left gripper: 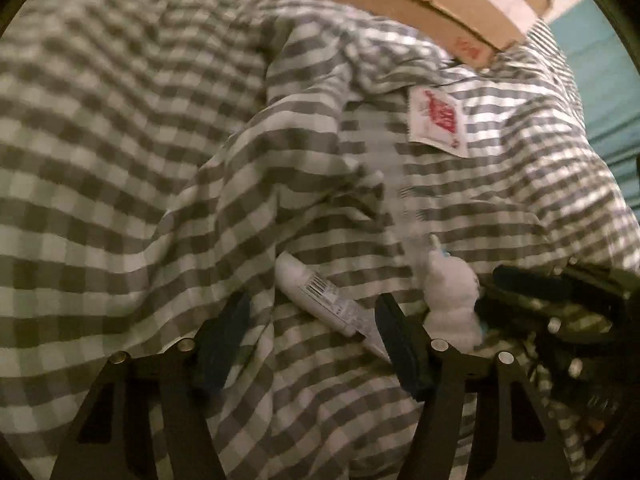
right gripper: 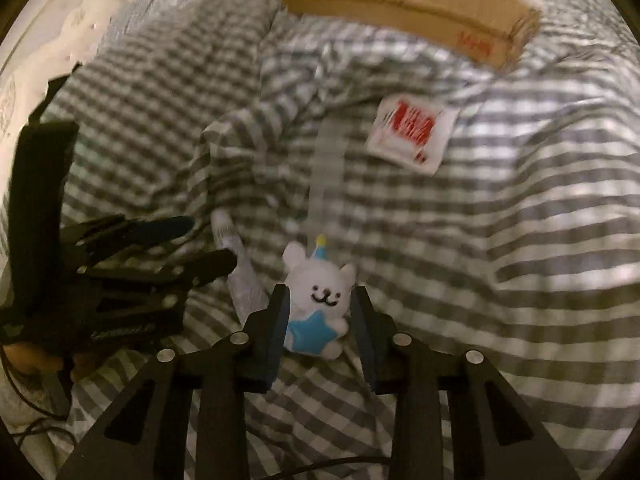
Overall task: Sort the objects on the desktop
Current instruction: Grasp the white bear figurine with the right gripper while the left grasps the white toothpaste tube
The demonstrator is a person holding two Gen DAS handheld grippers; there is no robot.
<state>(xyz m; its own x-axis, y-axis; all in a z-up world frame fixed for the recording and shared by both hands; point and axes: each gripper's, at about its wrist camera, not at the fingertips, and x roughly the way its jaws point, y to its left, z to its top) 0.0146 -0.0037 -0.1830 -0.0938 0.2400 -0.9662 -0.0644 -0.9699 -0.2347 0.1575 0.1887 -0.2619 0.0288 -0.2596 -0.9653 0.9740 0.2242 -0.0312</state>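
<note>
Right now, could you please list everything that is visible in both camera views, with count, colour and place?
checked cloth: one, grey and white, rumpled, covers the whole surface
cardboard box: one, brown with pale tape, at the far edge on the cloth
sachet: one, white with red print, flat on the cloth below the box
tube: one, white with a barcode, lies between the left jaws
bear toy: one, white with a blue star and a small hat, between the right jaws
clear strip: one, greyish, blurred, runs from the bear toward the box
left gripper: one, black with blue pads, apart from the tube
right gripper: one, black, pads close around the bear
</note>
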